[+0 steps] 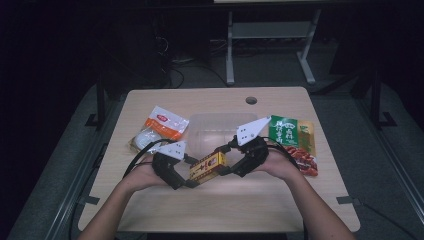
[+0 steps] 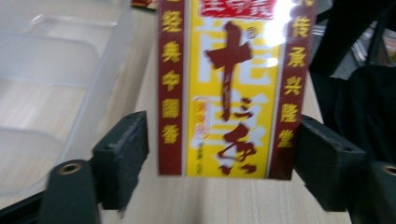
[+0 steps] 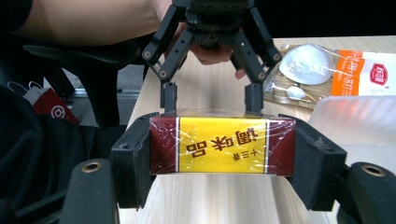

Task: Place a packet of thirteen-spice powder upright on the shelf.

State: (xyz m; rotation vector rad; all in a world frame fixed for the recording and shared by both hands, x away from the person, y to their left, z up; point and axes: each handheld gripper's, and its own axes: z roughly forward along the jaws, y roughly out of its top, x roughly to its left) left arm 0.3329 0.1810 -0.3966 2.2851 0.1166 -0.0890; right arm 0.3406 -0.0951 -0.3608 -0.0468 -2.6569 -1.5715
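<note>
A yellow-and-maroon spice box [image 1: 207, 168] hung between two hand-held grippers at the centre of the high view, just below a clear plastic tray [image 1: 200, 126] on a pale wooden table [image 1: 225, 200]. The right gripper [image 1: 227, 161] had its jaws pressed against both maroon ends of the box [image 3: 222, 144], gripping it across one short end face, as the right gripper view showed. The left gripper [image 1: 192, 181] met the opposite end; in the left gripper view its jaws stood either side of the box [image 2: 233, 88], the right-hand one touching, the left-hand one with a thin gap, so a firm hold could not be confirmed.

The box's long axis ran from lower left to upper right in the high view, straight along the line between the two tools, with neither hand nearer than the other. The tray lay directly above it in frame, and any transfer there would likely have meant one gripper letting go first.

An orange-and-white packet [image 1: 162, 125] sat upper left of the box; a green packet [image 1: 284, 131] and a red one [image 1: 306, 160] lay right.
</note>
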